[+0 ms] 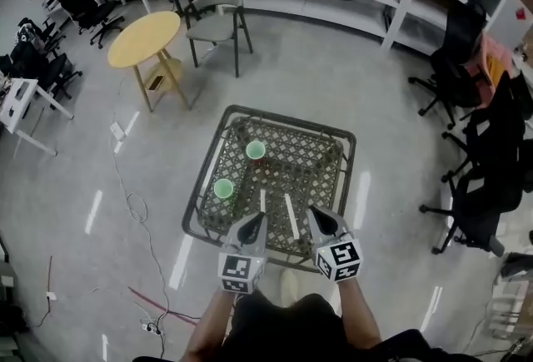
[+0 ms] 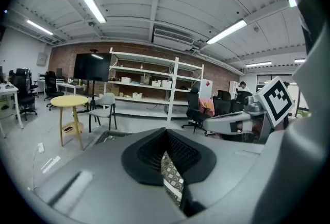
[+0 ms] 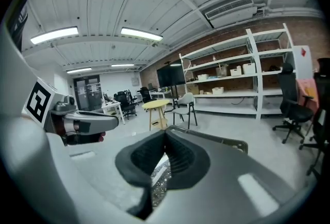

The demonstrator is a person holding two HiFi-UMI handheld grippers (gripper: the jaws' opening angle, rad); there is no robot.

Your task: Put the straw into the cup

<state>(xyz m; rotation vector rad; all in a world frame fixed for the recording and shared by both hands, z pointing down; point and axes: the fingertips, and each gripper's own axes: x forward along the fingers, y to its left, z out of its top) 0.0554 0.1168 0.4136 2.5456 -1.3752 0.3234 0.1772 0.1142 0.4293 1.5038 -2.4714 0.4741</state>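
Straws (image 1: pixel 291 216) lie on the surface (image 1: pixel 315 162) near two cups (image 1: pixel 256 151); your left tool (image 1: pixel 251 227) and right tool (image 1: pixel 325 221) are both clenched, empty.

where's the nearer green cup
In the head view the nearer green cup stands on the mesh table's left side, ahead of the left claw, the other green cup beyond it and a white straw to its right.
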